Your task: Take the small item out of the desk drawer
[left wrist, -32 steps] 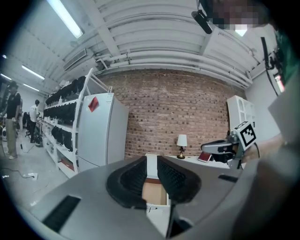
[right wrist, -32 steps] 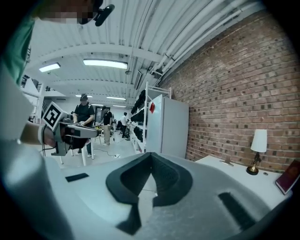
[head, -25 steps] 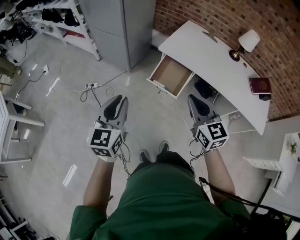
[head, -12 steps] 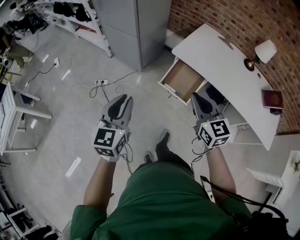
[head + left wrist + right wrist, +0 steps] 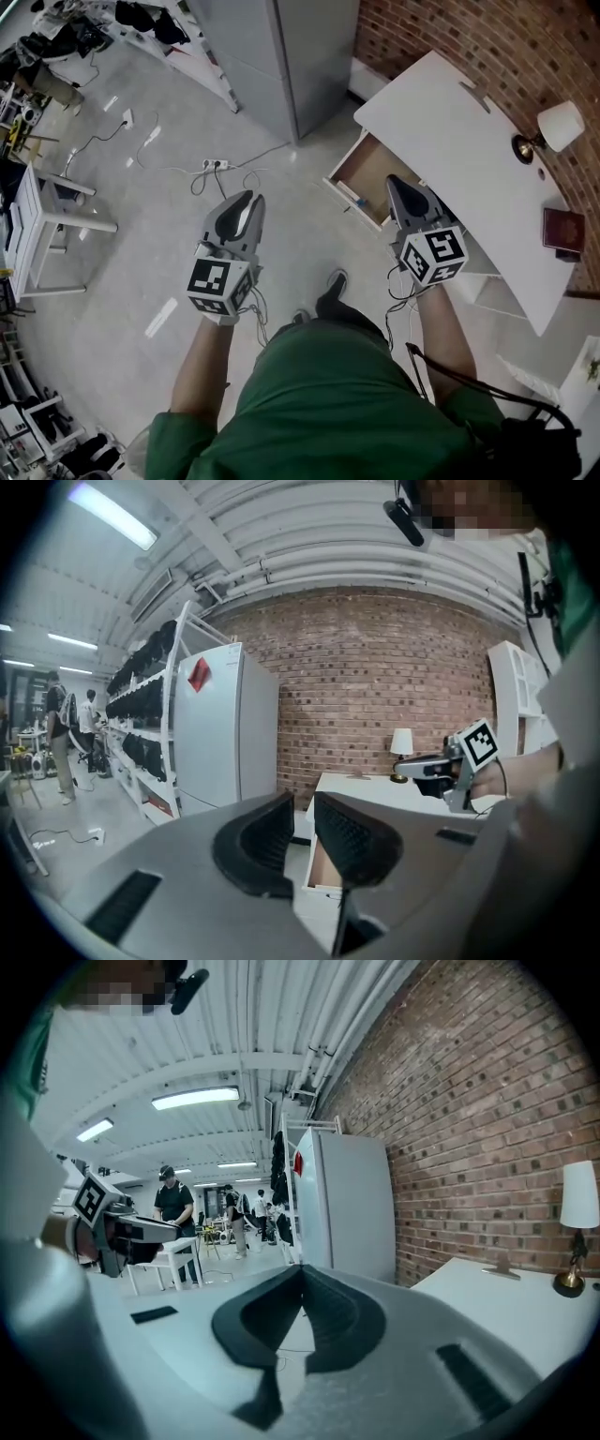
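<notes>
The white desk [image 5: 450,131] stands against the brick wall with its wooden drawer [image 5: 367,169] pulled open. The drawer's inside looks bare, and I cannot make out a small item in it. My right gripper [image 5: 395,181] hangs over the drawer's right end; in the right gripper view [image 5: 301,1269] its tips touch, so it is shut and empty. My left gripper [image 5: 247,197] is held over the floor, left of the drawer. The left gripper view [image 5: 302,803] shows a narrow gap between its pads with nothing in it, and the drawer [image 5: 323,864] just beyond.
A tall grey cabinet [image 5: 281,56] stands left of the desk. A power strip with cables [image 5: 216,166] lies on the floor ahead. A lamp [image 5: 553,127] and a dark red book [image 5: 562,230] are on the desk. A white table [image 5: 56,216] is at the left, with people [image 5: 175,1204] far back.
I have walked closer to the desk. Both grippers moved forward with me; the right one, earlier short of the drawer, now overlaps its right end. Neither jaw gap changed.
</notes>
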The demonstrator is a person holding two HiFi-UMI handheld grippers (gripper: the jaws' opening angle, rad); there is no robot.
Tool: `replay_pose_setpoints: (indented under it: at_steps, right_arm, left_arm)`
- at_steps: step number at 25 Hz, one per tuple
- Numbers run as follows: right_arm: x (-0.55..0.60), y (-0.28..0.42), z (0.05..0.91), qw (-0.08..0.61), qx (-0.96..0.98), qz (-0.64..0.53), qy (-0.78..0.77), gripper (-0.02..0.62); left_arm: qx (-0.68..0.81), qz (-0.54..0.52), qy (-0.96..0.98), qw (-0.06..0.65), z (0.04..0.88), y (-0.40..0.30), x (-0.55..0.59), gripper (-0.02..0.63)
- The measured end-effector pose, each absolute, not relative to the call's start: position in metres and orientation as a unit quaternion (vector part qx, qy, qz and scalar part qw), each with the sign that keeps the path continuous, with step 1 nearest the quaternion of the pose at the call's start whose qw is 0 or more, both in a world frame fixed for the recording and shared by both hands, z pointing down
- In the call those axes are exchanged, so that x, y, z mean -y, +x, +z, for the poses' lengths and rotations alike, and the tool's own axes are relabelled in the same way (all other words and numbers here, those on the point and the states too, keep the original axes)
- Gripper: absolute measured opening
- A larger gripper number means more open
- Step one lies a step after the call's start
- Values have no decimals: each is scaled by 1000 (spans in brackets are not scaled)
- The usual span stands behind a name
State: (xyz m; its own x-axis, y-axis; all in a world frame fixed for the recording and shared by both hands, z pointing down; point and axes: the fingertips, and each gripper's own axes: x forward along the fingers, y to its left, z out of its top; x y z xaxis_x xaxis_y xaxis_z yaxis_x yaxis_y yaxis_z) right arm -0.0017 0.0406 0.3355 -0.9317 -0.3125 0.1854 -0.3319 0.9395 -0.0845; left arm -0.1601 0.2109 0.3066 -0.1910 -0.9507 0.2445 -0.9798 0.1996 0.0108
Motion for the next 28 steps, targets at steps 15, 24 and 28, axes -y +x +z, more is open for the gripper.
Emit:
replay_pose_setpoints:
  at_steps: [15,24,28]
  right_arm:
    - [35,25,340,67,974,77,201,5]
    - [59,65,348,78,955,80,275,5]
    - [68,73,355,92,941,82,314,5]
  left_arm:
    - [729,109,669,92,309,-136,-117,61]
    - [666,110,731,99,325,-115,-54,61]
    - [631,103,762,101,333,-114,-23,61]
